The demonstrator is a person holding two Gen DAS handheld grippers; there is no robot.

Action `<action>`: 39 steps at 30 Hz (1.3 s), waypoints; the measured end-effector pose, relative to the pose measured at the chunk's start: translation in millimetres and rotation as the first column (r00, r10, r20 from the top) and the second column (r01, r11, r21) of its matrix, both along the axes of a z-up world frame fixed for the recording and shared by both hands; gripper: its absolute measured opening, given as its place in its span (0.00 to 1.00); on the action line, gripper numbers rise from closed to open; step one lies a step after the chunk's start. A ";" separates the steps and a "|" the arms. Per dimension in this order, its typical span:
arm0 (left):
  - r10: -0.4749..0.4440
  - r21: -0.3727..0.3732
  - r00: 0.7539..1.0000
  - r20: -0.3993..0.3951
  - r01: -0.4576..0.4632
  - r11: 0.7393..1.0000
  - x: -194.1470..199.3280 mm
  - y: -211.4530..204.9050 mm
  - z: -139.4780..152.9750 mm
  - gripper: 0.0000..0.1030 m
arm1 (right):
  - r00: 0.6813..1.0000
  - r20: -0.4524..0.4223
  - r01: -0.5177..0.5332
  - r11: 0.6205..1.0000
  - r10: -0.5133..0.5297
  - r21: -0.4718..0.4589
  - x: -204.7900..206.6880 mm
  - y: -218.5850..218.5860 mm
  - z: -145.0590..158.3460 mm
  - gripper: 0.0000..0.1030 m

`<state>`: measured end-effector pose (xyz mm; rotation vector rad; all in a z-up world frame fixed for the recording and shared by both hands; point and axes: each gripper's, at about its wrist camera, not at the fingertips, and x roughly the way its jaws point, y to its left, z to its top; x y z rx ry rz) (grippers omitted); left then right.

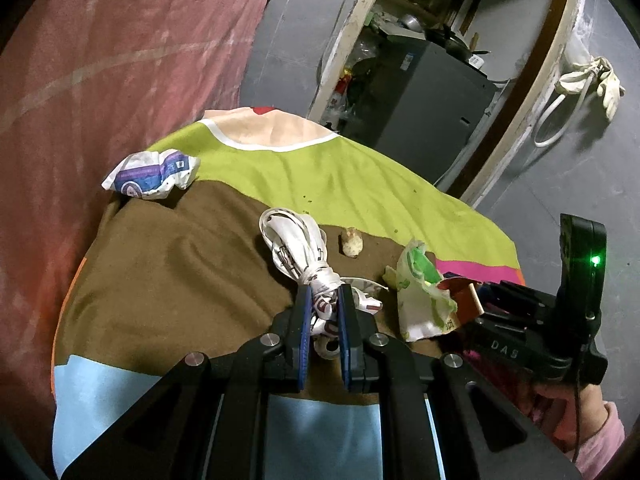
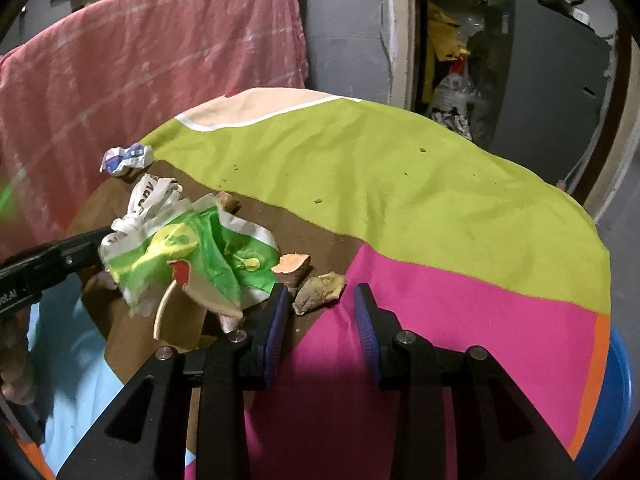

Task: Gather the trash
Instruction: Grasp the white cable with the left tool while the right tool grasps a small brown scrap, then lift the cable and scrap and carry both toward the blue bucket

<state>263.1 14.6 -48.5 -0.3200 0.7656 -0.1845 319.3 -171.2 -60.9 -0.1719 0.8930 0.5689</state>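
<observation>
Our left gripper (image 1: 323, 300) grasps the knotted bag (image 1: 298, 250) at frame centre; our right gripper (image 2: 322, 300) gapes, released, beside peels (image 2: 320, 286).

matt woven tablecloth (image 2: 400, 184); glossy crinkled plastic bag (image 2: 192, 256); crumpled paper wrapper (image 1: 152, 174).

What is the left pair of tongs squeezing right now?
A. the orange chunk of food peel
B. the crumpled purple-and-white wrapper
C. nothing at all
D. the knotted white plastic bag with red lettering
D: the left tongs are shut around the knotted white plastic bag with red lettering, while the crumpled purple-and-white wrapper lies apart, untouched.
</observation>
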 end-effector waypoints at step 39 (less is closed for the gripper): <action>-0.053 0.068 0.880 0.472 0.024 0.997 -80.1 -82.7 83.2 0.09 | 0.808 0.563 0.073 0.978 -0.174 0.197 -137.5 -87.0 116.8 0.10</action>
